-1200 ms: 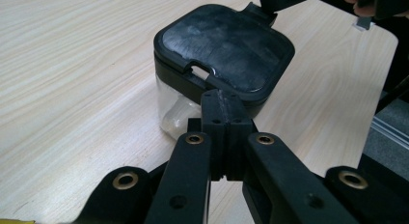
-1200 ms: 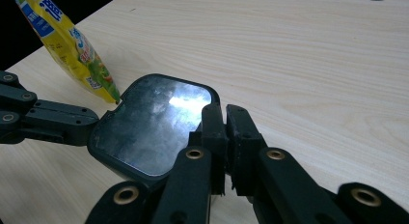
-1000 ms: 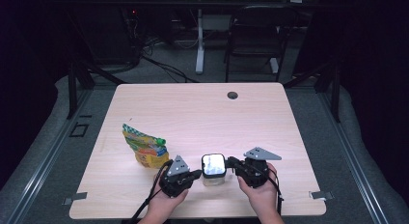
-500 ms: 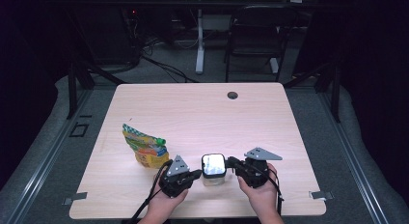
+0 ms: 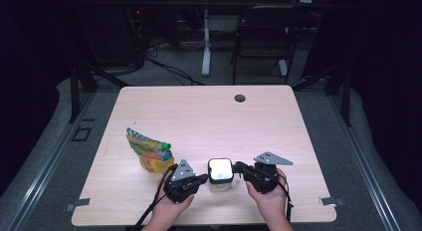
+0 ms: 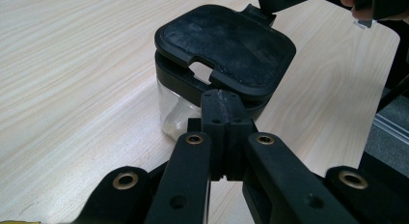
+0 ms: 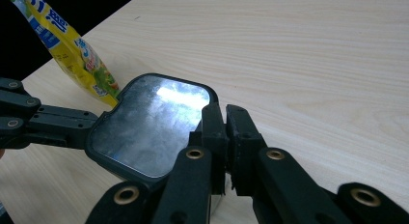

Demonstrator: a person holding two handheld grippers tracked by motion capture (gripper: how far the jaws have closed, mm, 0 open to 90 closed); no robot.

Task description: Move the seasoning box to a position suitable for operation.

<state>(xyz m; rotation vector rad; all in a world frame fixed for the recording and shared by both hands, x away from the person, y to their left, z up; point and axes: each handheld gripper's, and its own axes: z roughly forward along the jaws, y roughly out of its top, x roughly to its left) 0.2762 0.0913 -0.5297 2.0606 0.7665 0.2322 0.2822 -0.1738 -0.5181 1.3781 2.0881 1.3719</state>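
A small clear container [image 5: 220, 177] with a black hinged lid [image 6: 226, 45] stands near the table's front edge, between my two grippers. In the right gripper view the lid's top [image 7: 149, 122] looks shiny. My left gripper [image 6: 224, 101] is shut, its tips pressed against the lid's rim with nothing seen between the pads. It comes in from the left [image 5: 204, 178]. My right gripper [image 7: 225, 115] comes in from the right [image 5: 238, 167], its jaws nearly together on the small tab at the lid's far edge [image 6: 252, 11]. The lid sits slightly raised over its base ring.
A yellow and green snack pouch [image 5: 149, 154] lies just left of the left gripper, also in the right gripper view [image 7: 72, 45]. A dark round grommet [image 5: 240, 98] sits near the table's far edge. A chair [image 5: 263, 37] stands behind the wooden table [image 5: 209, 121].
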